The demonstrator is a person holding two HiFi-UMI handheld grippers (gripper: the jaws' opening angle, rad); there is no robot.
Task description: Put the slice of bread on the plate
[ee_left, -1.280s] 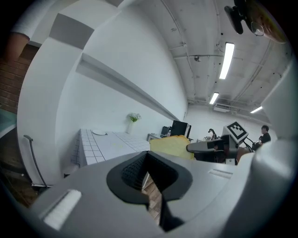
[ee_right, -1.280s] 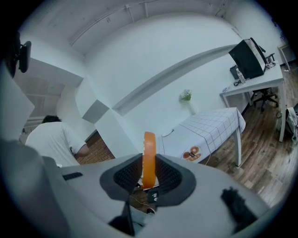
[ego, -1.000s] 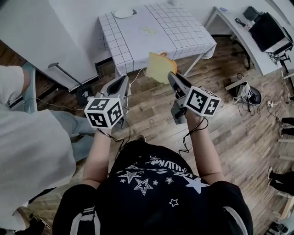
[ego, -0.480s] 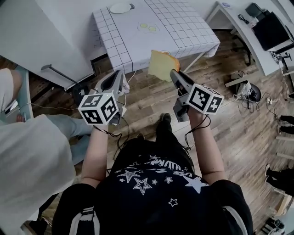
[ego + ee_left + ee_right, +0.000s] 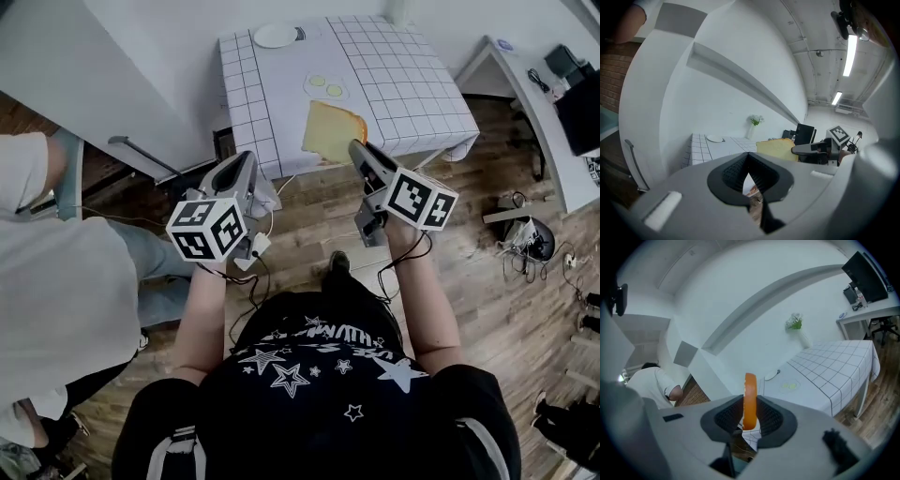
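Observation:
A slice of bread (image 5: 331, 131) with an orange crust hangs in the air over the near edge of the checkered table (image 5: 412, 84), with my right gripper (image 5: 357, 150) shut on its lower corner. The right gripper view shows the slice edge-on (image 5: 750, 399) between the pads. A small white plate (image 5: 275, 36) sits at the table's far left corner, also visible as the plate (image 5: 771, 375) ahead of the right gripper and the plate (image 5: 714, 138) in the left gripper view. My left gripper (image 5: 246, 165) is shut and empty, left of the bread and short of the table.
Two pale yellow round pieces (image 5: 326, 86) lie on the cloth between bread and plate. A vase with flowers (image 5: 796, 326) stands at the table's far side. A person in white (image 5: 56, 281) is at my left. A desk with a monitor (image 5: 577, 103) stands right.
Both grippers and the bread have moved forward toward the table; the slice now hangs over the table's near edge. The grip on the bread is unchanged.

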